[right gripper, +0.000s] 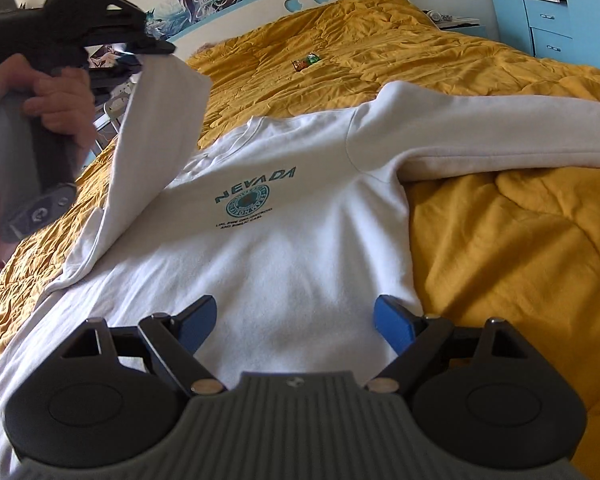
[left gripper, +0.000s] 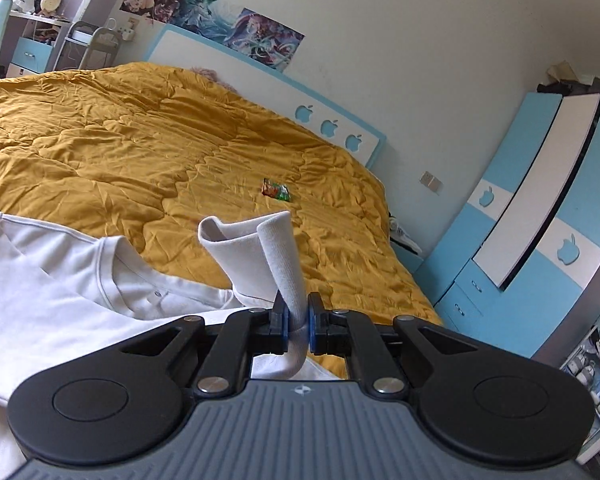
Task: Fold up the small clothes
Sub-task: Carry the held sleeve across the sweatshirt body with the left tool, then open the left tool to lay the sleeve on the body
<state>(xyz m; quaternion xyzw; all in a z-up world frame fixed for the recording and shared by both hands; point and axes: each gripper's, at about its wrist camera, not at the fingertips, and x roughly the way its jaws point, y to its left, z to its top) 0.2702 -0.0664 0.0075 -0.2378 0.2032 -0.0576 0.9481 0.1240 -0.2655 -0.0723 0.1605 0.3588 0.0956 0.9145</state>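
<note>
A white sweatshirt (right gripper: 292, 248) with a teal NEVADA print lies face up on the yellow quilt (right gripper: 500, 240). My left gripper (left gripper: 298, 322) is shut on the cuff of its left sleeve (left gripper: 260, 256) and holds it lifted above the shirt body (left gripper: 60, 280). In the right wrist view the left gripper (right gripper: 148, 46) shows at upper left with the raised sleeve (right gripper: 148, 152) hanging from it. My right gripper (right gripper: 300, 320) is open and empty above the shirt's lower body. The other sleeve (right gripper: 500, 128) lies stretched out to the right.
A small green and red wrapper (left gripper: 277, 189) lies on the quilt (left gripper: 140, 140) beyond the shirt; it also shows in the right wrist view (right gripper: 306, 62). A white and blue headboard (left gripper: 328, 124) stands behind, and a blue wardrobe (left gripper: 540, 220) stands right of the bed.
</note>
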